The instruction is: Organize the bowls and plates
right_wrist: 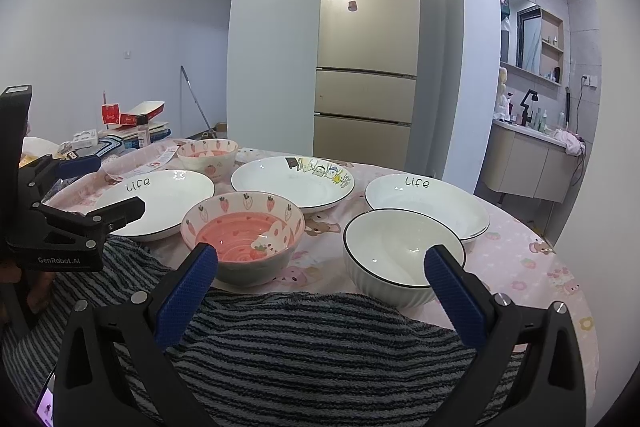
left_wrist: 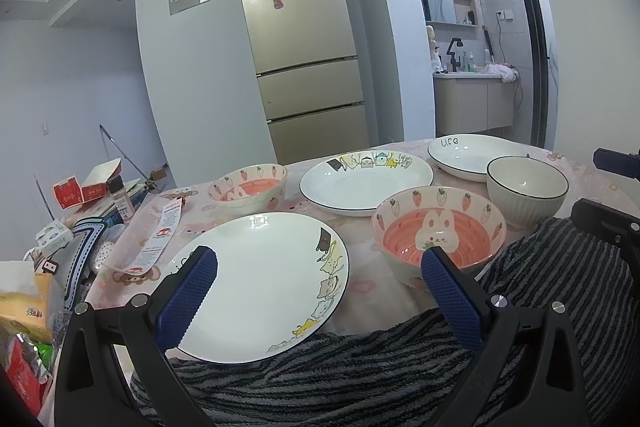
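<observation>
Crockery lay spread over my round table under a pink cartoon-print cloth. From my left wrist camera, my left gripper hung released, its blue cross-hatched pads wide apart and empty above the near edge. Below them sat a glossy white cat plate, partly on the fuzzy striped towel. Just beside it stood a pink rabbit bowl, then a ribbed white bowl.

From my right wrist camera, my right gripper also stood unclenched, holding nothing, over the towel. The rabbit bowl and ribbed bowl sat near its pads. Behind them lay two smooth "life" plates, well apart, and a second cat-printed plate.
</observation>
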